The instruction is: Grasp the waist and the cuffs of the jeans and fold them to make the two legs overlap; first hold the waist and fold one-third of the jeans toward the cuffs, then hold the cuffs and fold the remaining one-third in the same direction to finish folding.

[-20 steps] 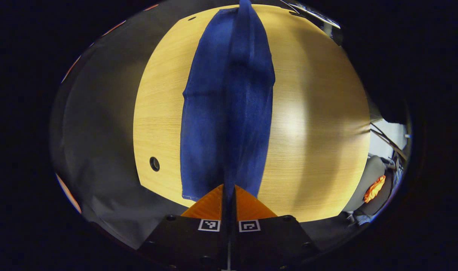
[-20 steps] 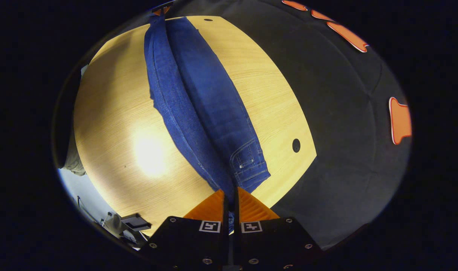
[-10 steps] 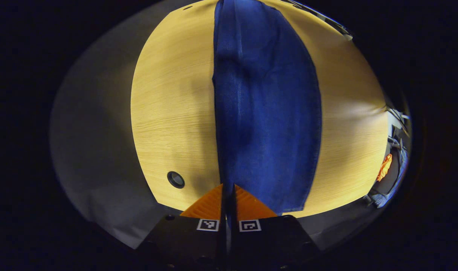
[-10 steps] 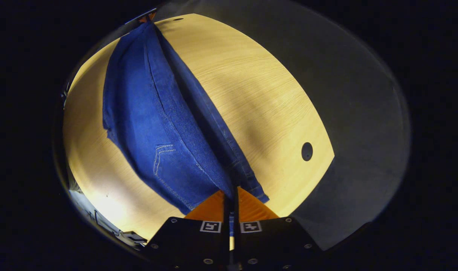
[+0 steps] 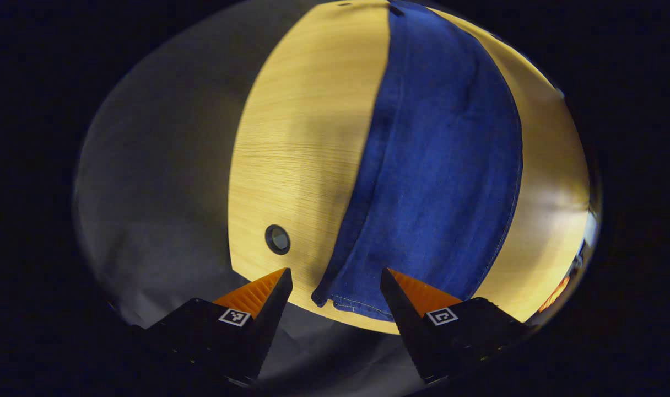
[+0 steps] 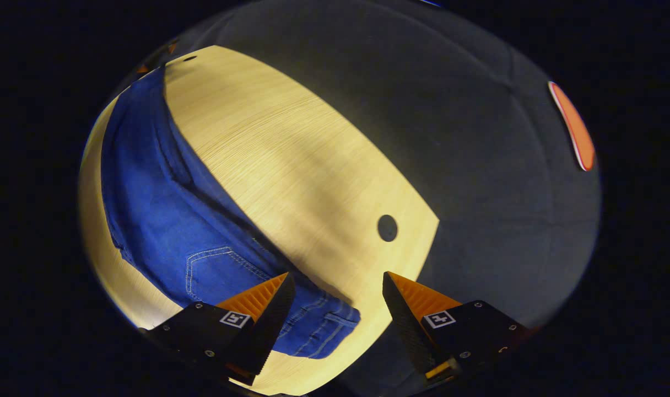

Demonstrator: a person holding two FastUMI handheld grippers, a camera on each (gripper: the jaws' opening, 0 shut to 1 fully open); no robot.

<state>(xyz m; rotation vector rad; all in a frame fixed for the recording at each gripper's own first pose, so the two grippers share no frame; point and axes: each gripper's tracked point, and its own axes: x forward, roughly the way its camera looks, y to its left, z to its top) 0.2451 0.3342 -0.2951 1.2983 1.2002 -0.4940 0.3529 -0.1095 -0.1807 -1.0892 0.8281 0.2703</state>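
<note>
Your left gripper point(image 5: 335, 286) and right gripper point(image 6: 338, 286) both stand open, holding nothing. The jeans point(image 5: 439, 165) lie on the wooden table point(image 5: 302, 138), legs apparently overlapped; both third-folds remain.

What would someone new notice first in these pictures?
The blue jeans stand out, laid lengthwise on the pale wooden table, cuff end near the left gripper, waist and pocket by the right gripper. Both grippers' orange jaws stand wide apart, holding nothing.
</note>
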